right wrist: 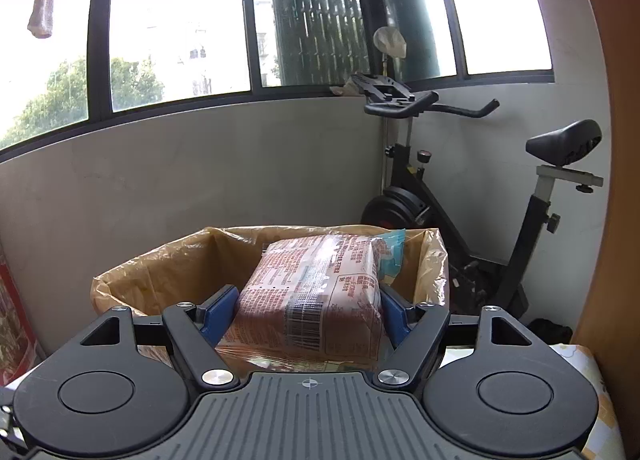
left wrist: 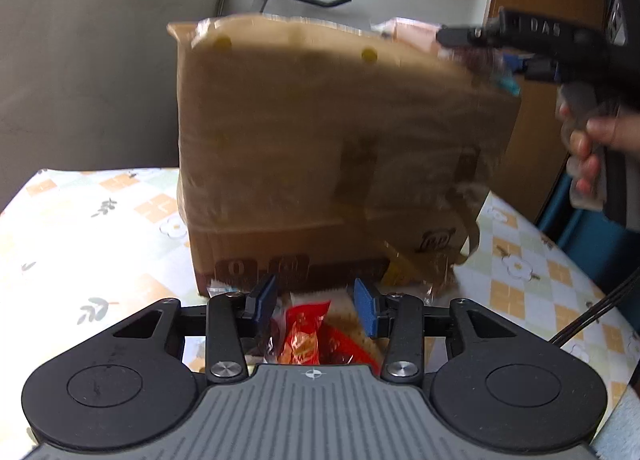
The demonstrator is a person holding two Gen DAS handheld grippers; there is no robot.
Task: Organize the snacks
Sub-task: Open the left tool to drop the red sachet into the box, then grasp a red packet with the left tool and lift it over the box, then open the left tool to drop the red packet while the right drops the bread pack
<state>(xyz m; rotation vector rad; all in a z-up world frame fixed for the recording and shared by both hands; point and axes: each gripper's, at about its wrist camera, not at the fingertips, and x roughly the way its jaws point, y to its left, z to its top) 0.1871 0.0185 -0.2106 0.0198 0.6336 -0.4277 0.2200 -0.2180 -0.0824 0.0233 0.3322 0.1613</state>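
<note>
A tall brown bag (left wrist: pixel 320 148) stands on the patterned table; its open mouth shows in the right wrist view (right wrist: pixel 168 260). My right gripper (right wrist: pixel 308 314) is shut on a pink printed snack pack (right wrist: pixel 316 292) and holds it over the bag's mouth. It also shows in the left wrist view (left wrist: pixel 496 56) at the bag's top right, held by a hand. My left gripper (left wrist: pixel 316 306) is open, low in front of the bag, above a red snack wrapper (left wrist: pixel 304 336) and a beige packet (left wrist: pixel 344 320) on the table.
The table has a checked flower cloth (left wrist: pixel 100 212). An exercise bike (right wrist: pixel 480 196) stands by the grey wall behind the bag. A wooden panel (right wrist: pixel 616 180) rises on the right. A yellow wrapper (left wrist: pixel 404 272) lies at the bag's base.
</note>
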